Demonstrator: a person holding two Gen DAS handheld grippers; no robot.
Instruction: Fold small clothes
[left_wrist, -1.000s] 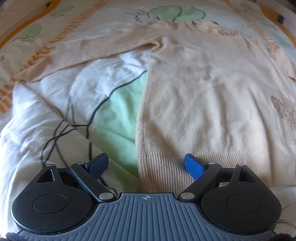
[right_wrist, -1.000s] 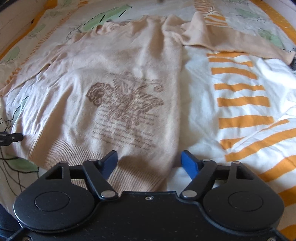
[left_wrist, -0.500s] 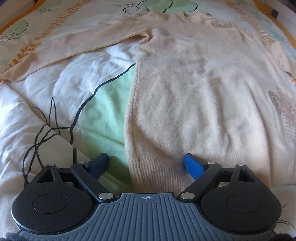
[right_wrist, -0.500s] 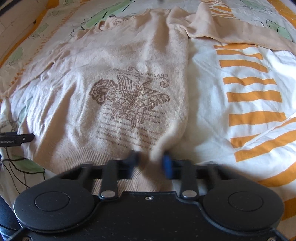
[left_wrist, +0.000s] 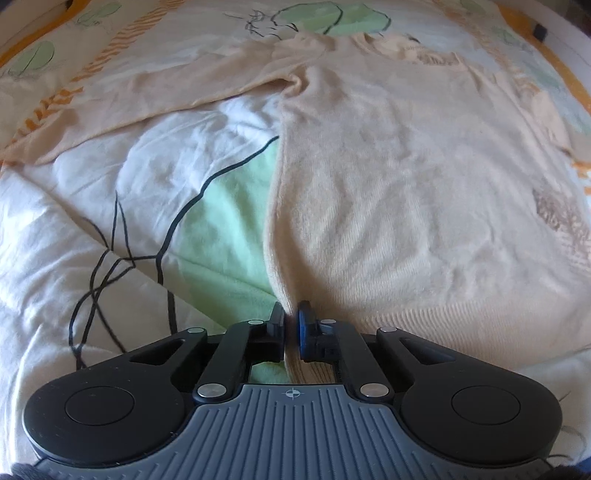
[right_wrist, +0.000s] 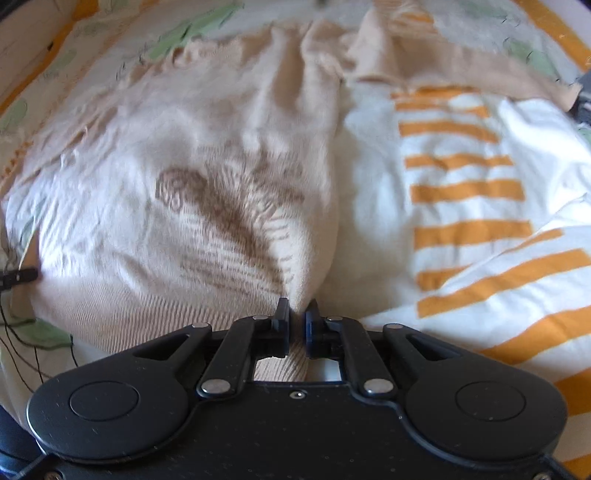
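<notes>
A cream long-sleeved sweater (left_wrist: 388, 177) lies face up on the bed, with a brown butterfly print (right_wrist: 229, 199) on its chest. My left gripper (left_wrist: 291, 314) is shut on the sweater's lower left hem corner. My right gripper (right_wrist: 297, 310) is shut on the lower right hem corner, and the cloth bunches and lifts there. The left sleeve (left_wrist: 155, 99) stretches out to the left. The right sleeve (right_wrist: 461, 66) stretches out to the right. The tip of the left gripper (right_wrist: 18, 277) shows at the left edge of the right wrist view.
The bed cover (left_wrist: 110, 206) is white with green leaf shapes and black lines on the left, and orange stripes (right_wrist: 469, 192) on the right. An orange border (right_wrist: 554, 26) runs along the far bed edge.
Both grippers went from open to shut on the sweater's hem corners, the right first, then the left. The right corner has pulled up, and that view is blurred by motion.
</notes>
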